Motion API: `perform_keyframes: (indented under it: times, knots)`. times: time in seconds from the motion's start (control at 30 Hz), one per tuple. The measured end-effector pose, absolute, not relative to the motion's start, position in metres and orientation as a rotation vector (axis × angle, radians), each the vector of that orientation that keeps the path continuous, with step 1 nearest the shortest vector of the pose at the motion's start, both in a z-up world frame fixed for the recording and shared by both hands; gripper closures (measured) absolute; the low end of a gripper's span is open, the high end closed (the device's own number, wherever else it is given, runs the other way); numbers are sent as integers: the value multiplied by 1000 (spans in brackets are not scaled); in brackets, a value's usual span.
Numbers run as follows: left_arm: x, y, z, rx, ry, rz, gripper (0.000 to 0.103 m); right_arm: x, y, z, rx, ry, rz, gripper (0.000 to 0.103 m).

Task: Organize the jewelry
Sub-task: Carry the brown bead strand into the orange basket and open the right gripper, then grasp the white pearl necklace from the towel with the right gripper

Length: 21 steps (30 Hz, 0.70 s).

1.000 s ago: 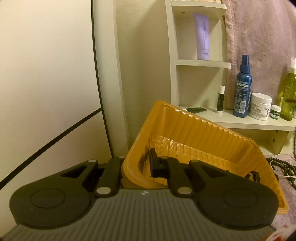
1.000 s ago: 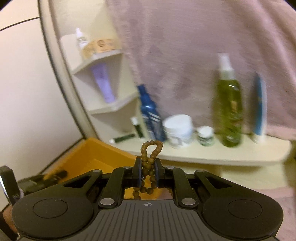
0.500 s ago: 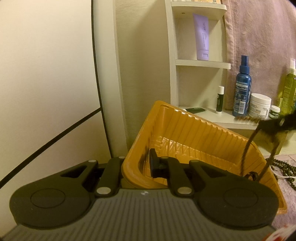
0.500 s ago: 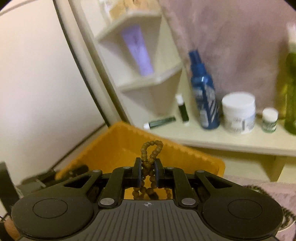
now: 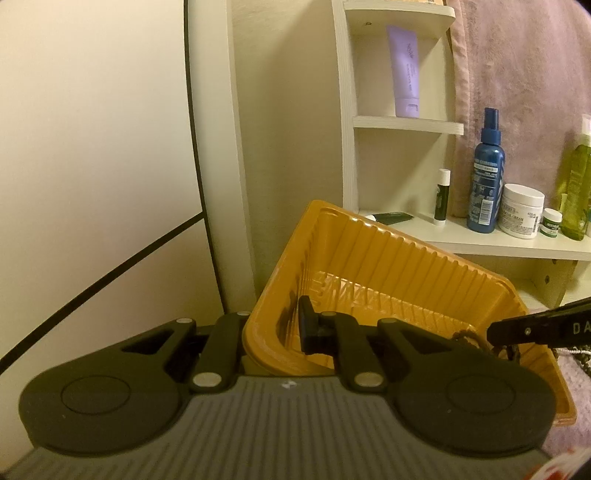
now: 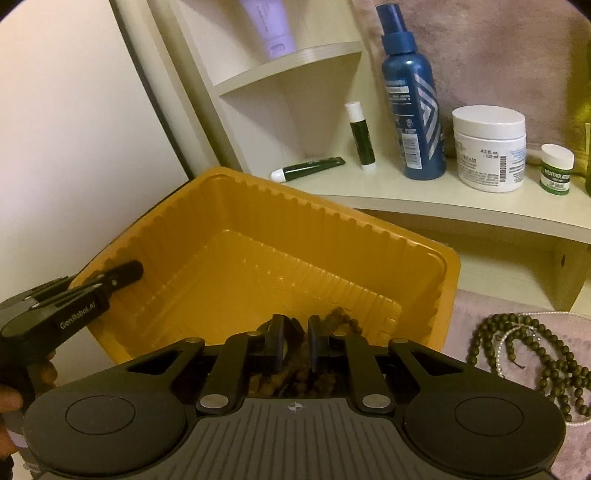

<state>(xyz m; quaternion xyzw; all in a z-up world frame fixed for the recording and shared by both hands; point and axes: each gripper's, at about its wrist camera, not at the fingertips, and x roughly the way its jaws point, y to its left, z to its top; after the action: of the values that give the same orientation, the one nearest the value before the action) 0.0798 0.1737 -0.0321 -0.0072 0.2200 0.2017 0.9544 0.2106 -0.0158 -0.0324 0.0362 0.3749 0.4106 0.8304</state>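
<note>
beads sit between right tongs, inside tray.

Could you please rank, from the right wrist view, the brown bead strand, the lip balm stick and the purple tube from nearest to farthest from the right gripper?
1. Brown bead strand: between the fingers of the right gripper, over the orange tray.
2. Lip balm stick: upright on the lower shelf, beyond the tray.
3. Purple tube: on the upper shelf, farthest back.
</note>
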Motion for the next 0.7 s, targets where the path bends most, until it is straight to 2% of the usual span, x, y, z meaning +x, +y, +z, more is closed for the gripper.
perform_keyframes:
  times: [0.03, 0.07, 0.13, 0.5, 0.7]
  knots:
    - [80, 174, -32, -15, 448, 410, 92, 211, -14, -32, 76, 793, 873, 80]
    - [80, 174, -32, -14, 448, 410, 92, 211, -15, -31, 78, 789, 878, 66]
    - [80, 174, -32, -15, 448, 410, 92, 208, -17, -28, 85, 772, 875, 53]
    - [81, 175, -33, -17, 451, 412, 92, 188, -74, -21, 121, 716, 821, 53]
    - [81, 175, -34, -17, 450, 416, 92, 187, -129, -33, 124, 746, 699, 52]
